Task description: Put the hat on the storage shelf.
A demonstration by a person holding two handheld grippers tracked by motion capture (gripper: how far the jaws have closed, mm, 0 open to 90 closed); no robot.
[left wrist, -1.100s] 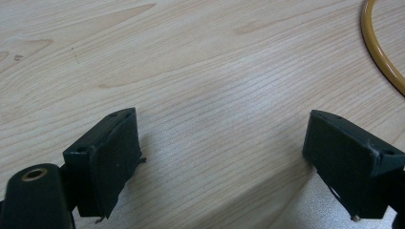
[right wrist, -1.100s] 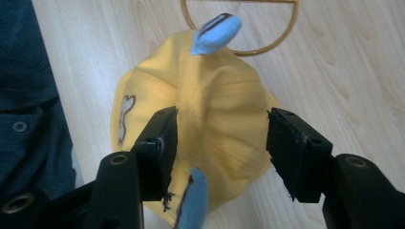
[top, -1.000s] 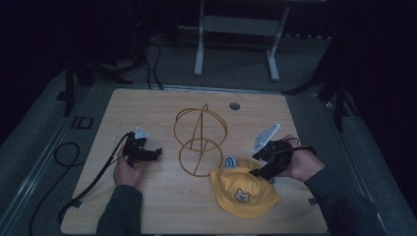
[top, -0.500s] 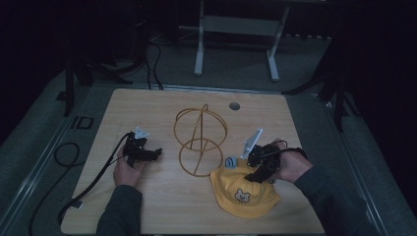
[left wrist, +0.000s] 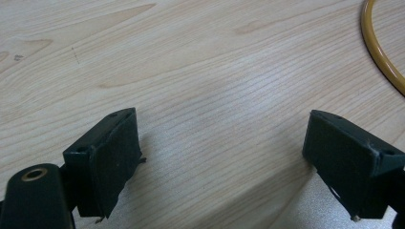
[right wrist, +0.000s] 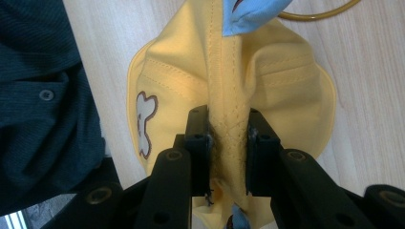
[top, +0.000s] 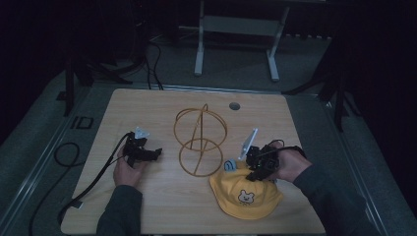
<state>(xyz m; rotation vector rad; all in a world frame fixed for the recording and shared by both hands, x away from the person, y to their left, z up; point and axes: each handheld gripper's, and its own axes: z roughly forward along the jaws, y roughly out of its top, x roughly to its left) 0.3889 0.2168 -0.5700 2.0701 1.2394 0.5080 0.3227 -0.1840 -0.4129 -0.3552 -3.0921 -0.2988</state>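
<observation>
A yellow hat (top: 246, 195) with a small bear print lies on the wooden table (top: 147, 105) at the front right, its blue lining (top: 229, 164) showing at the far edge. My right gripper (top: 253, 169) sits on the hat's near-left side. Its jaws have just been closing, and in the right gripper view the right gripper (right wrist: 228, 125) is shut on a raised fold of the hat (right wrist: 229, 71). A golden wire stand (top: 199, 140) stands mid-table. My left gripper (top: 152, 153) rests left of the stand, and the left gripper (left wrist: 219, 138) is open over bare wood, the stand's ring (left wrist: 379, 52) off to its right.
A round cable hole (top: 234, 105) lies near the table's far edge. A black cable (top: 64, 152) trails off the left side from the left gripper. A grey metal frame (top: 236, 44) stands on the floor behind the table. A dark sleeve (right wrist: 43, 95) lies beside the hat.
The right hand has moved left and down onto the hat, and its jaws have closed on a fold of the fabric. The left hand has kept still.
</observation>
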